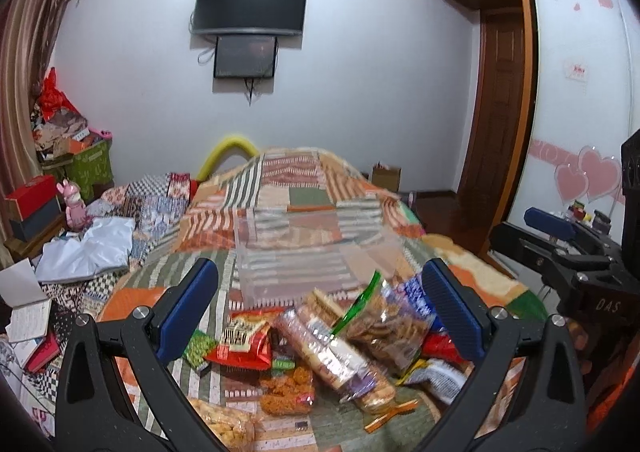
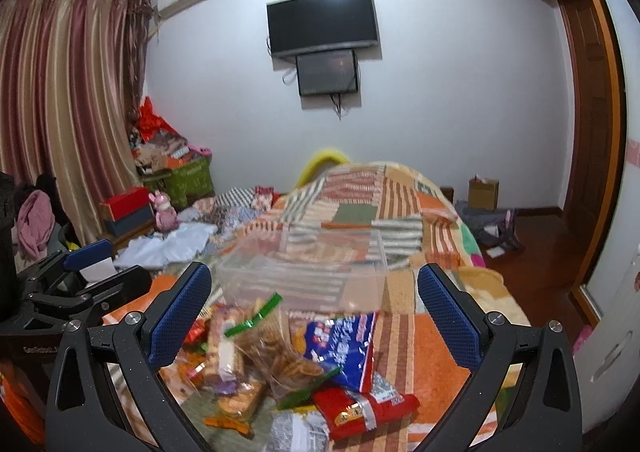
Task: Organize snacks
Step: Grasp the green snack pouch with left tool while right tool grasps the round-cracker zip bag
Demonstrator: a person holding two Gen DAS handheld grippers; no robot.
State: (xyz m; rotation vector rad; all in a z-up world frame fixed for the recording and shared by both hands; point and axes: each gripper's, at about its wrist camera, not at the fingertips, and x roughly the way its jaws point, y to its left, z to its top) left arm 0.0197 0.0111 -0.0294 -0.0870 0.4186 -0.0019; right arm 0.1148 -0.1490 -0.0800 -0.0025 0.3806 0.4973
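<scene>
Left gripper point(image 1: 320, 310), splayed, over crinkly snack packets point(image 1: 332, 348).

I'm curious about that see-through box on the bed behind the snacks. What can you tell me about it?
The box is a clear, colourless rectangular container, plastic by the look of it, with no lid on and nothing visible inside. It sits upright on the patchwork blanket, just beyond the pile of snacks; the blanket's stripes show through its walls. Neither pair of tongs touches it. It looks blurred, so finer details are unclear.

Both wrist views low, near, facing bed point(image 1: 280, 188); share snack pile point(image 2: 288, 364), TV wall.
</scene>
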